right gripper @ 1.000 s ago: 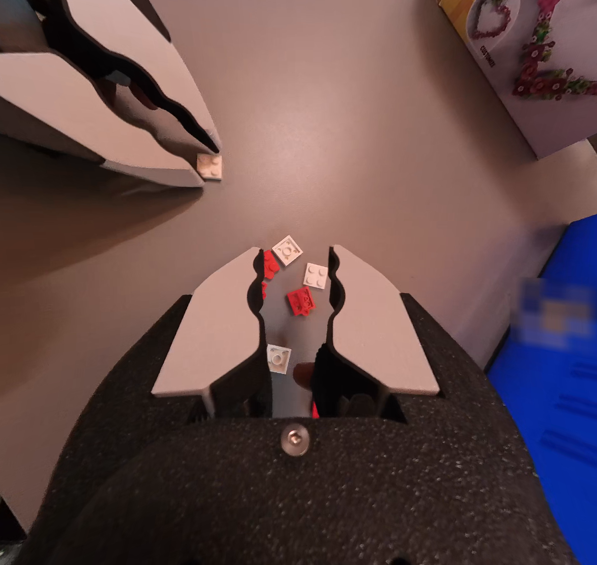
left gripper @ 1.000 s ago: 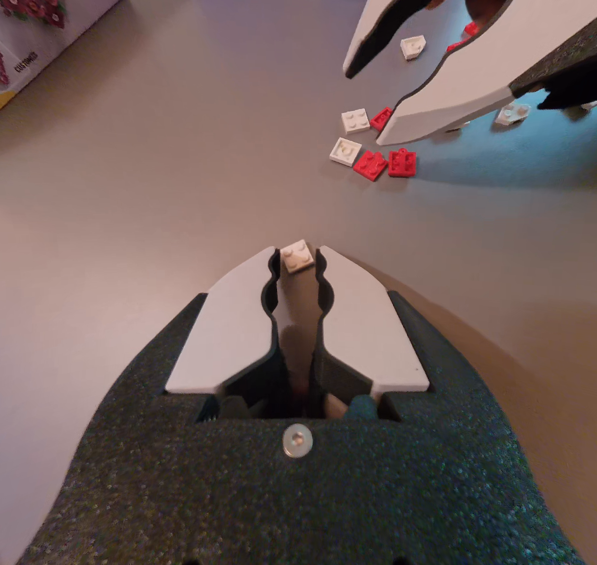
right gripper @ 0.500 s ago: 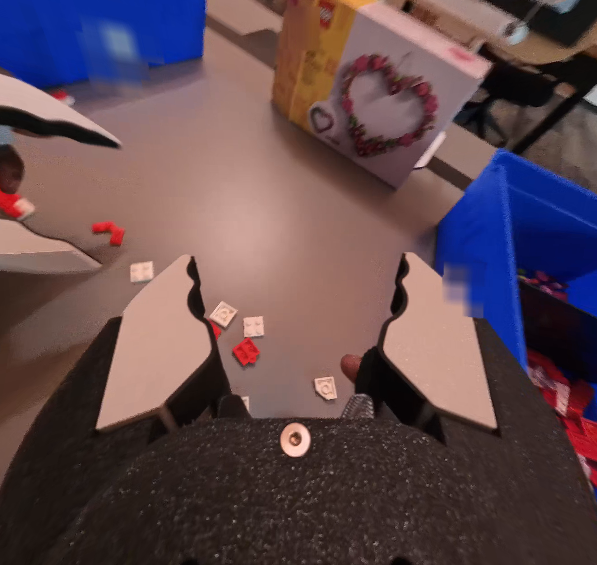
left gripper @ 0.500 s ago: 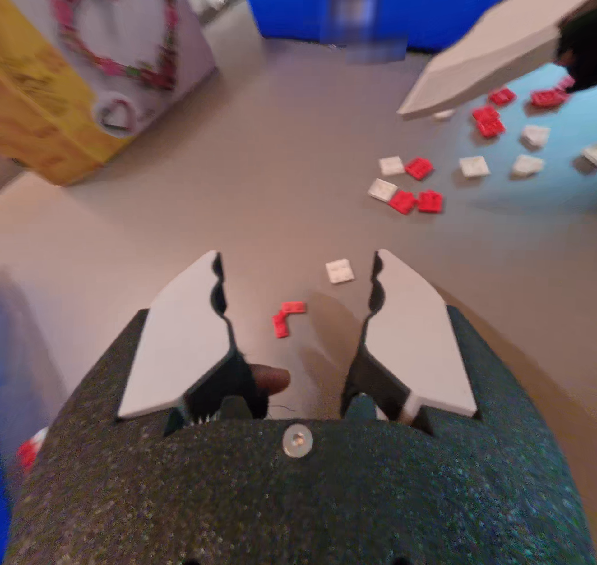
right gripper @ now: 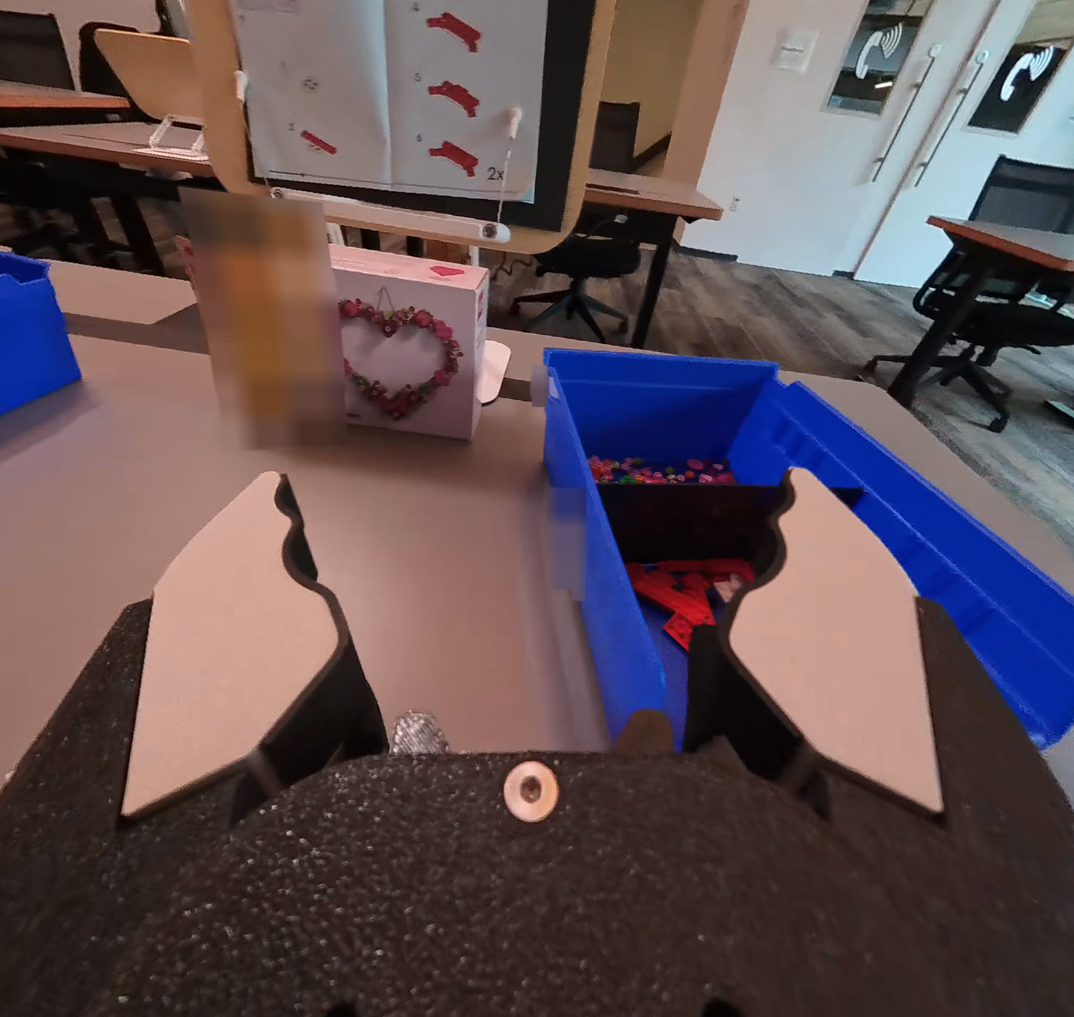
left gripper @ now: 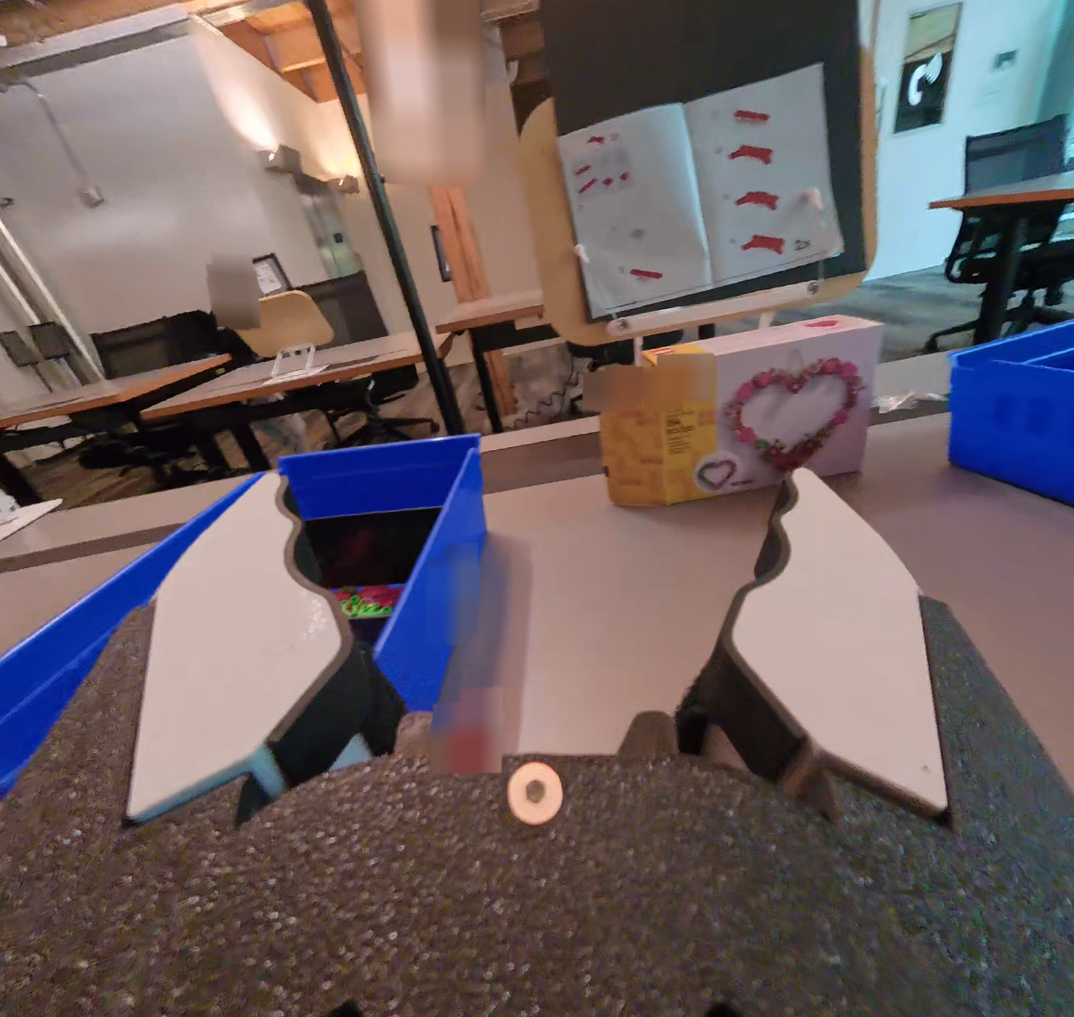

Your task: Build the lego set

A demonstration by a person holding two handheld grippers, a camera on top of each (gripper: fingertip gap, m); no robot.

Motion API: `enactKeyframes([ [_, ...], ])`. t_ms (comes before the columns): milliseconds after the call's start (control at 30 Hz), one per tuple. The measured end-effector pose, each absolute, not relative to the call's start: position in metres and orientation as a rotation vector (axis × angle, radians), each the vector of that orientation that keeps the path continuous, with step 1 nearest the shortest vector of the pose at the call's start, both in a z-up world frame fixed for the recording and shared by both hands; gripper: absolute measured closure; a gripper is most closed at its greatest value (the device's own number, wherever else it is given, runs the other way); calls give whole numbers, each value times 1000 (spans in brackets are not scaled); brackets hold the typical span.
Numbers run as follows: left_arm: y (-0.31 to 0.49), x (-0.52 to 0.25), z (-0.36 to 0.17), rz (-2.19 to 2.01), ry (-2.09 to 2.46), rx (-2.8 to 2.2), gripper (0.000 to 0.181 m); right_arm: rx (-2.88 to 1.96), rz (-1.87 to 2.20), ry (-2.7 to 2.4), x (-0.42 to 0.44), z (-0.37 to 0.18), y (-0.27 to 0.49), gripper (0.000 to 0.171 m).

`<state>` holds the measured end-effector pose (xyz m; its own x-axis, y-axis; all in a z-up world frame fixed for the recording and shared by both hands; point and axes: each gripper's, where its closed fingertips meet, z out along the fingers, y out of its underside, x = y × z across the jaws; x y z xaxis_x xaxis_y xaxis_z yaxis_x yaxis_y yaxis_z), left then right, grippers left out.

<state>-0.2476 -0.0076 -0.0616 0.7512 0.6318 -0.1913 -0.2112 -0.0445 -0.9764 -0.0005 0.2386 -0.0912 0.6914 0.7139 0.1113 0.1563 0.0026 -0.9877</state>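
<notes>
My left gripper (left gripper: 534, 483) is wide open and empty, raised and looking level across the grey table (left gripper: 616, 594). My right gripper (right gripper: 534, 480) is also wide open and empty, raised the same way. The set's box with a flower heart picture (left gripper: 790, 414) stands at the far side of the table; it also shows in the right wrist view (right gripper: 407, 344). An open instruction booklet (left gripper: 697, 204) hangs on a stand behind the box, seen too in the right wrist view (right gripper: 383, 59). The loose red and white plates on the table are out of view.
A blue bin (left gripper: 383, 501) stands at the left with coloured pieces inside. Another blue bin (right gripper: 657, 396) at the right holds red pieces (right gripper: 691, 588) near me and small coloured ones farther back. Desks and office chairs fill the room behind.
Both grippers have opened wide, lifted off the table and tilted up from the loose plates to a level view of the box, booklet and bins. The white plate by the left tips has been left behind.
</notes>
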Motion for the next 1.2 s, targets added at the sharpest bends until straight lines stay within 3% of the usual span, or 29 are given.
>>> enactKeyframes([
  [267, -31, -280, -64, 649, -544, -1430, 36, -1536, 408, -702, 16, -85, 254, 25],
  [1200, 7, -246, -90, 680, -426, -1509, 36, -1566, 381, -790, 3, -101, 246, 26],
])
